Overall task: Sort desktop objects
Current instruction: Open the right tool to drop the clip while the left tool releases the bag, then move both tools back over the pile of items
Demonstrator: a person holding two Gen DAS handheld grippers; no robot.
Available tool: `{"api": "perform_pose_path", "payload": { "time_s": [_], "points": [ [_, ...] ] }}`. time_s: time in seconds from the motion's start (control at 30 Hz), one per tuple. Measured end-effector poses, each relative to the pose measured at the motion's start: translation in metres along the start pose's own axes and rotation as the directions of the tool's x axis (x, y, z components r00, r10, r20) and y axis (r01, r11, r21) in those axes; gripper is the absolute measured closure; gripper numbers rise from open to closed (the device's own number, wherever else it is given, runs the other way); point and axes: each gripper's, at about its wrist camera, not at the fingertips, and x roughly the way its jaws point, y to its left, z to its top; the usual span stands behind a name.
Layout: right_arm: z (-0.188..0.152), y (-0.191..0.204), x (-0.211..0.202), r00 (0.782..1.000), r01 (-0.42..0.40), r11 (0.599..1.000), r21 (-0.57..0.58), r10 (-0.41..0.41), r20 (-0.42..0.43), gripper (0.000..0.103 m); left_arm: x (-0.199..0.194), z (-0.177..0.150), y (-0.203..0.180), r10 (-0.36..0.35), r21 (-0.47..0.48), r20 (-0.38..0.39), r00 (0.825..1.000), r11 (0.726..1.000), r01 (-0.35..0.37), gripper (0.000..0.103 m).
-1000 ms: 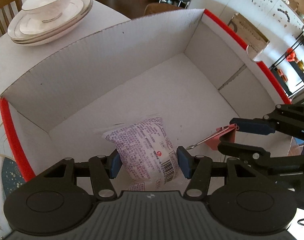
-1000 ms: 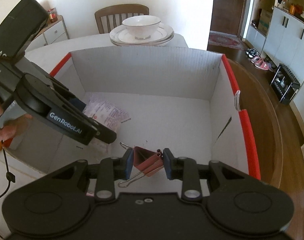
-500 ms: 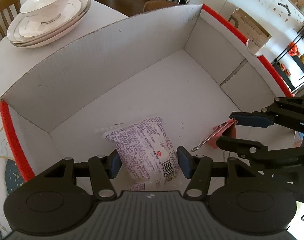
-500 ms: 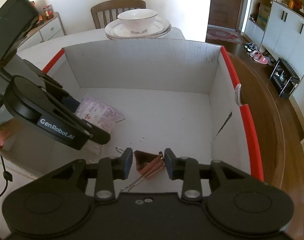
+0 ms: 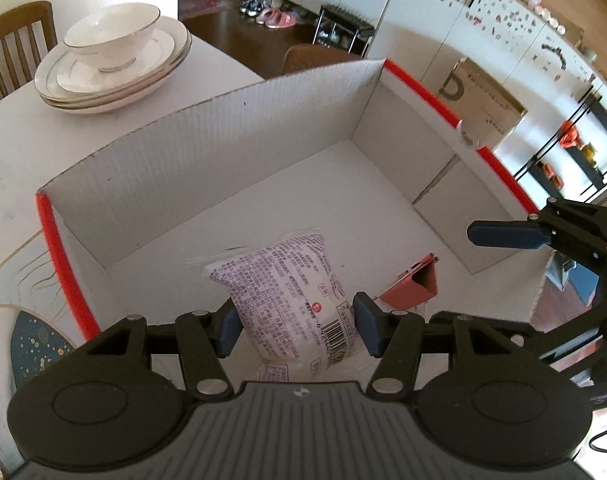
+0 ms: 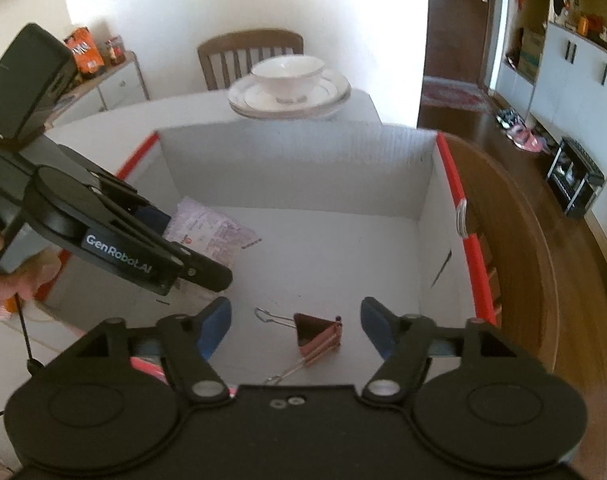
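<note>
In the left wrist view, the left hand-held gripper (image 5: 293, 326) at lower centre pinches the purple-printed snack packet (image 5: 291, 300) just above the floor of the white box (image 5: 207, 152); releasing it low should keep it from toppling. In the right wrist view, the right hand-held gripper (image 6: 295, 326) is opening, the pink binder clip (image 6: 317, 330) lying free between its jaws on the box floor, so a straight lift should clear it

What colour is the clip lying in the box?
Pinkish red, with thin silver wire handles. The binder clip shows best in the right wrist view.
</note>
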Motion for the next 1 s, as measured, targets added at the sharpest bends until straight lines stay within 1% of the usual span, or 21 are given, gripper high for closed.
{"api": "perform_pose_path", "payload": {
  "time_s": [0.2,0.23,0.27,0.3,0.43,0.5,0.6,0.7,0.8,1.0],
  "points": [
    [0.001,0.001,-0.016,0.999,-0.039,0.999,0.005,0.039,0.035,0.018,-0.019,-0.007,-0.002,0.015,-0.004,0.052,0.999,1.000,-0.015,0.045],
    [0.001,0.001,-0.018,0.998,-0.042,0.999,0.005,0.042,0.040,0.017,-0.023,-0.007,-0.003,0.012,-0.007,0.064,0.998,1.000,-0.012,0.045],
    [0.001,0.002,-0.020,0.998,-0.043,0.999,0.004,0.043,0.045,0.017,-0.027,-0.008,-0.003,0.011,-0.013,0.078,0.997,1.000,-0.010,0.040],
    [0.001,0.003,-0.022,0.998,-0.044,0.999,0.002,0.044,0.049,0.016,-0.031,-0.009,-0.003,0.014,-0.019,0.091,0.996,1.000,-0.012,0.038],
    [0.001,0.007,-0.026,0.997,-0.046,0.999,-0.003,0.046,0.061,0.015,-0.043,-0.012,-0.005,0.022,-0.027,0.124,0.992,0.999,-0.019,0.037],
    [0.001,0.009,-0.030,0.996,-0.050,0.999,-0.006,0.050,0.072,0.014,-0.050,-0.016,-0.006,0.021,-0.026,0.145,0.989,1.000,-0.017,0.032],
    [0.001,0.012,-0.035,0.995,-0.057,0.998,-0.010,0.057,0.083,0.013,-0.060,-0.022,-0.009,0.023,-0.029,0.172,0.985,0.999,-0.018,0.030],
    [0.000,0.016,-0.039,0.994,-0.064,0.998,-0.012,0.065,0.090,0.012,-0.071,-0.030,-0.013,0.027,-0.030,0.202,0.979,0.999,-0.022,0.025],
    [0.000,0.023,-0.045,0.992,-0.068,0.997,-0.026,0.071,0.101,0.012,-0.083,-0.041,-0.015,0.040,-0.040,0.236,0.971,0.999,-0.032,0.022],
    [0.001,0.044,-0.055,0.989,-0.086,0.994,-0.067,0.093,0.114,0.012,-0.113,-0.064,-0.012,0.083,-0.066,0.305,0.949,0.996,-0.066,0.022]
  ]
}}
